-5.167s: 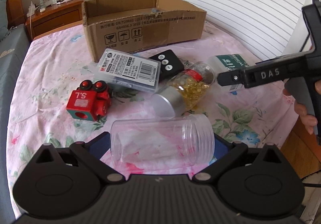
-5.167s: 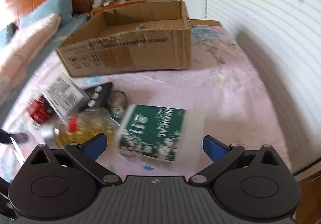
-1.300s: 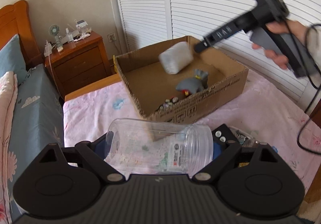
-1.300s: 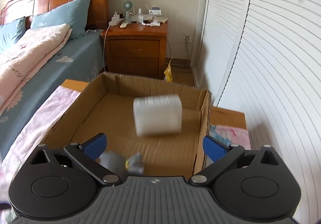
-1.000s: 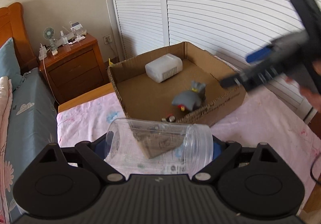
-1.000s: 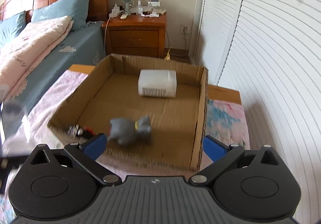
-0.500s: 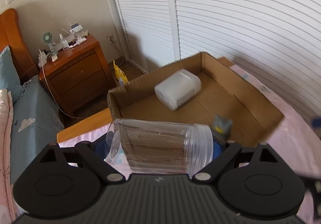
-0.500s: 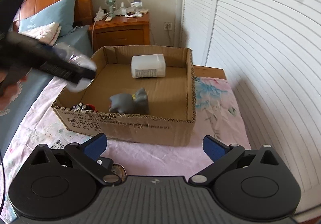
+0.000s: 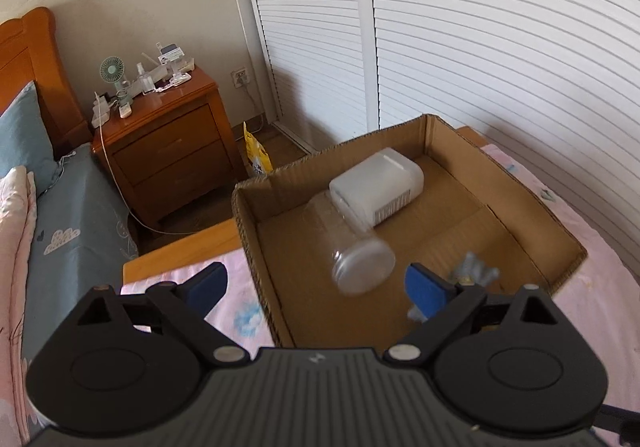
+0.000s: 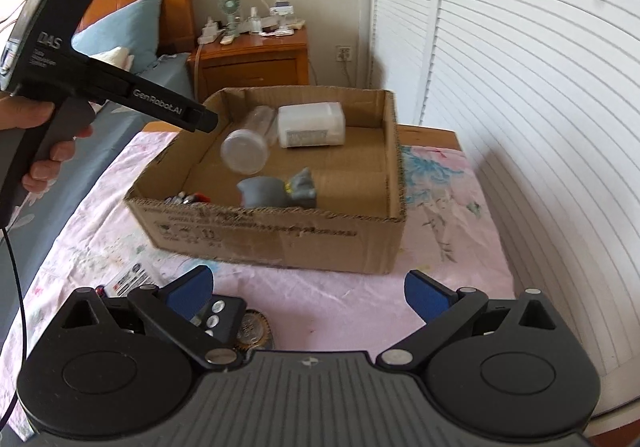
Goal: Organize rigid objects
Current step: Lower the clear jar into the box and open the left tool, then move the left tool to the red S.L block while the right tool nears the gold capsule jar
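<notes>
A clear plastic jar (image 9: pixel 352 247) is blurred in mid-air inside the open cardboard box (image 9: pixel 560 235), free of my left gripper (image 9: pixel 318 283), which is open above the box's near-left corner. The jar also shows in the right wrist view (image 10: pixel 246 147). A white plastic container (image 9: pixel 376 187) and a grey toy (image 9: pixel 474 271) lie in the box. My right gripper (image 10: pixel 308 291) is open and empty, low over the pink cloth in front of the box (image 10: pixel 280 231). The left gripper's body (image 10: pixel 120 91) shows there over the box's left side.
A black remote (image 10: pixel 220 317), a round tin (image 10: pixel 252 331) and a labelled flat case (image 10: pixel 130 279) lie on the pink floral cloth (image 10: pixel 452 215) near my right gripper. A wooden nightstand (image 9: pixel 168 151) and the bed stand beyond. White louvred doors are to the right.
My left gripper has opened and let go of the clear jar, which now drops into the box. My right gripper has pulled back from the box.
</notes>
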Demonstrator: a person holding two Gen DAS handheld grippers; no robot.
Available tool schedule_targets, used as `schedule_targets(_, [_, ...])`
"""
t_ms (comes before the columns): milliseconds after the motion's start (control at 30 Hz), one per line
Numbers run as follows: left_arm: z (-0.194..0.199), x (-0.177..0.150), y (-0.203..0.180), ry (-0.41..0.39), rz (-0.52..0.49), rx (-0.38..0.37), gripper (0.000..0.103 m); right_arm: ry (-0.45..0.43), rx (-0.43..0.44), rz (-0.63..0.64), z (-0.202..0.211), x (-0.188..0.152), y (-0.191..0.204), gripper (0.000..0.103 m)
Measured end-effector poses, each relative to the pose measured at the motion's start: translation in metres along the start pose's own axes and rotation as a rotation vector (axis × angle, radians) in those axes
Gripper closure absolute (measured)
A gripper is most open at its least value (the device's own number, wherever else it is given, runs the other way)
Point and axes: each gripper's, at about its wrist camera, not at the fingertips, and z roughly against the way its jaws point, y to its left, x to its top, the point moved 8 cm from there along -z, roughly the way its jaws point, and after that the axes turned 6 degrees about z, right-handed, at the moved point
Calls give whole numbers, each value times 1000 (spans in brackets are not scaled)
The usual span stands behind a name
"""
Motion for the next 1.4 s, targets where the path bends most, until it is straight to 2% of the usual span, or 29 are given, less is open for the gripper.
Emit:
schedule_targets(233, [31, -34, 11, -9, 30, 5, 3, -7, 65, 35, -1, -15, 21, 0])
schedule_targets(400, [48, -74, 18, 6, 72, 22, 2, -21, 109, 69, 3, -29, 36, 0])
schedule_targets(667, [68, -141, 23, 20, 157, 36, 2, 11, 171, 143, -1, -58, 67, 0])
schedule_targets(933, [82, -182, 33, 12, 184, 22, 2, 49, 154, 185, -18, -70, 94, 0])
schedule_targets(1100, [78, -201, 31, 38, 171, -25, 2, 82, 123, 178, -29, -77, 100, 0])
schedule_targets(1400, [59, -213, 25, 66, 137, -50, 2, 128, 65, 121, -30, -85, 77, 0])
